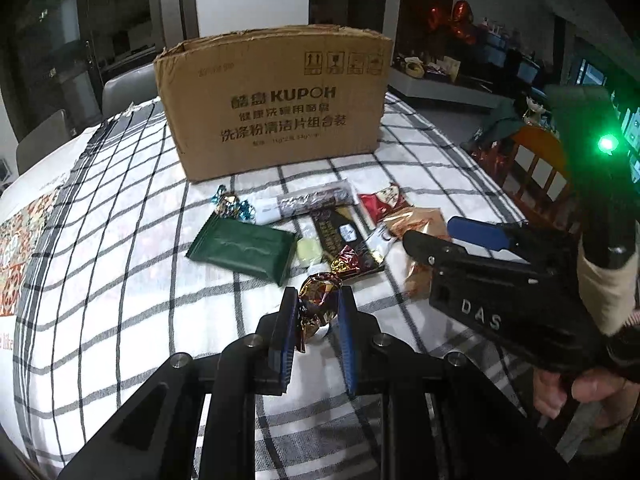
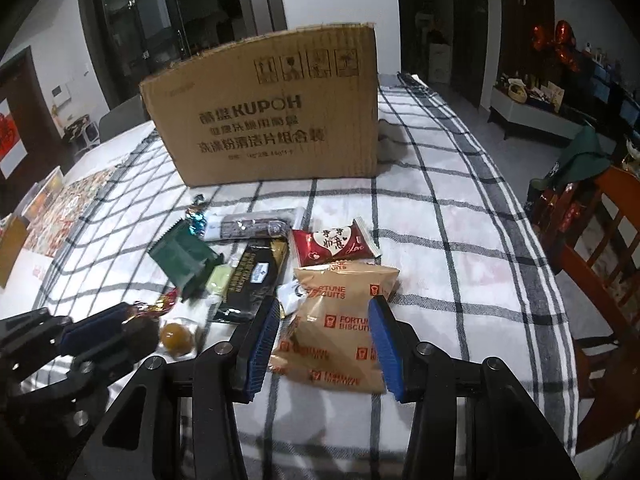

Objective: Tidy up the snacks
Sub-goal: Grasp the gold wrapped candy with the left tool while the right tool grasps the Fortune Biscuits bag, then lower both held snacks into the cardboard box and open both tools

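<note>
Between my left tongs (image 1: 318,312) sits a foil candy (image 1: 318,304), pinched at its twisted waist, the blue pads closed in on both sides; whether it is clear of the cloth I cannot tell. My right tongs (image 2: 326,338) stand wide open, astride the biscuit bag (image 2: 336,320) that lies flat on the checked cloth (image 2: 460,240); neither pad looks to be touching it yet. Beyond them the rest of the snacks are strewn in a loose cluster: a green pack (image 1: 244,248), a black bar (image 2: 256,276), a red heart packet (image 2: 334,246), a silver roll (image 1: 308,202). Behind all of it stands the box (image 1: 276,100), open at the top. I judge this the pick-up step, one snack per hand. Next I'd carry the candy up over the near wall of the box, and only close the right pair once the bag is centred, gently, as the biscuits could crush.
</note>
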Available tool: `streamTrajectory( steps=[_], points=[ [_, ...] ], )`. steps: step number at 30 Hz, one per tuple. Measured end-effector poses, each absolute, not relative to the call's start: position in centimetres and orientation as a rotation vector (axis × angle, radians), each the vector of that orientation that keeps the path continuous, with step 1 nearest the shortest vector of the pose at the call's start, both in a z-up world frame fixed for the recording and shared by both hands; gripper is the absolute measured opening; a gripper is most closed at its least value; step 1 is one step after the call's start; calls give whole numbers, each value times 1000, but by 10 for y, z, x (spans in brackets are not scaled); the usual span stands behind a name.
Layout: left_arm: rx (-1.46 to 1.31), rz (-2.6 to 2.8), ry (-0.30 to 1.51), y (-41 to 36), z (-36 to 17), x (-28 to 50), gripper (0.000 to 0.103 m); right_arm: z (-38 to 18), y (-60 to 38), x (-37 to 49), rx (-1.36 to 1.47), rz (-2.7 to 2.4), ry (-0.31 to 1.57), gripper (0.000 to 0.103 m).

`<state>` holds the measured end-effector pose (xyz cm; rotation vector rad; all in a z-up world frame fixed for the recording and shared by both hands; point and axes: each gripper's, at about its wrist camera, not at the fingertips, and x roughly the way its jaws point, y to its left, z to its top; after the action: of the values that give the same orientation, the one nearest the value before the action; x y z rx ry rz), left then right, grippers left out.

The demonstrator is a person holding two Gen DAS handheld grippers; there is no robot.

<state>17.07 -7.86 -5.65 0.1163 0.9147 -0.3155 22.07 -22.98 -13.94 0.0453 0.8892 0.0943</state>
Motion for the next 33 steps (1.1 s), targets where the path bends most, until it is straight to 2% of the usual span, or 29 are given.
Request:
streamTrajectory(
  steps=[8,13,18,33],
  points=[
    [70,-327,976,-75,-63,168,21,-147,-231,227,38,83,914,47],
    [67,-309,973,-69,-55,162,21,-145,-227,223,-1,85,910,35],
    [45,-286,971,-61,-43,156,21,-137,-225,212,6,102,888,33],
    [86,-305,820,-54,28,146,21,-47,-224,168,0,135,720,33]
  ],
)
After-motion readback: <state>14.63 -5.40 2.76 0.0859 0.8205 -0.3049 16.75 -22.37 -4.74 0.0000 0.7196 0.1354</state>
